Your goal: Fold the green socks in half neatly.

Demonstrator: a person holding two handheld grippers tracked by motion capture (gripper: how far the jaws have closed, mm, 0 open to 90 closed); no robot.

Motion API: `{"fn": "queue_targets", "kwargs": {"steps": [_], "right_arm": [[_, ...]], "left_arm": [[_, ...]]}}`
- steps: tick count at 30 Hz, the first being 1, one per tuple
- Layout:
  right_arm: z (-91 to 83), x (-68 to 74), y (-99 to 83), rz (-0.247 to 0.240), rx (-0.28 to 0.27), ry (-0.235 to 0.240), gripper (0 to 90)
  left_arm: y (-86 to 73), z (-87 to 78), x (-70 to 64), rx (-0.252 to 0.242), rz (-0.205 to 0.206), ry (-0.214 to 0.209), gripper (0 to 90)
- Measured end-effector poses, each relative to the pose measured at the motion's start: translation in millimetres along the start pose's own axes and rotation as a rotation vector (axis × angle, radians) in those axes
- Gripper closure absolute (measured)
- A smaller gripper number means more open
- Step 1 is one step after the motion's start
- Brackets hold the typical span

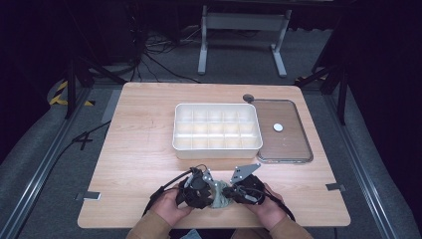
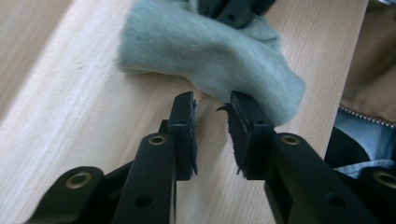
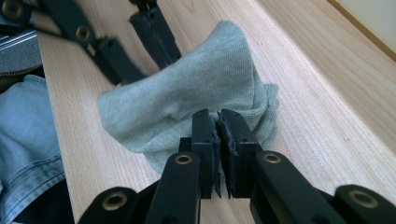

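— Sock [image 3: 196, 100] sits at the near edge of the counter [image 1: 139, 149], bunched up between both grippers. What's the state of the grip?

— Right gripper [image 3: 219, 122] has its jaws pinched nearly together on a fold of the sock. Left gripper [image 2: 212, 109] stands with jaws parted, tips just at the sock's edge, nothing held.

— So what makes this step go well?

— I'd say close the left jaws on one layer near the cuff, not a whole wad. Keep the right hold firm so the fabric stays taut between them.

— And the risk?

— Probably grabbing both layers, or dragging the sock off the edge toward the lap. The tray [image 1: 217, 146] lies well apart, farther up the counter.
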State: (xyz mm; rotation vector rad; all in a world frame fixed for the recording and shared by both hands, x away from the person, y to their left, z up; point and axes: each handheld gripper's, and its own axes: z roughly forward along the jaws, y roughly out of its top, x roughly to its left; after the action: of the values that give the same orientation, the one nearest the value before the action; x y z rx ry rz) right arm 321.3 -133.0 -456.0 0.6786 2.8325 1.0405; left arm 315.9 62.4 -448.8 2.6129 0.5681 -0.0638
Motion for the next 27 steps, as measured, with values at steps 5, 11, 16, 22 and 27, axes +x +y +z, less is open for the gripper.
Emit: {"fn": "queue_targets", "kwargs": {"steps": [5, 11, 16, 22, 27], "right_arm": [[-0.2, 2.1, 1.2, 0.008, 0.006, 0.001, 84.6], [-2.7, 0.2, 0.4, 0.051, 0.002, 0.018, 85.2], [1.8, -2.5, -3.0, 0.095, -0.015, 0.036, 85.6], [1.4, -1.1, -4.5, 0.093, -0.029, 0.022, 85.5], [-1.4, 0.8, -3.0, 0.072, -0.022, -0.002, 78.7]], "left_arm": [[6.3, -1.2, -3.1, -0.066, 0.036, -0.01, 64.7], [9.5, -4.4, -6.1, -0.09, 0.073, 0.0, 65.0], [11.1, -1.6, -5.3, -0.103, 0.083, 0.022, 65.4], [10.1, -2.7, -6.4, -0.112, 0.106, 0.033, 65.4], [7.3, -4.8, -4.4, -0.119, 0.114, 0.025, 64.9]]}}
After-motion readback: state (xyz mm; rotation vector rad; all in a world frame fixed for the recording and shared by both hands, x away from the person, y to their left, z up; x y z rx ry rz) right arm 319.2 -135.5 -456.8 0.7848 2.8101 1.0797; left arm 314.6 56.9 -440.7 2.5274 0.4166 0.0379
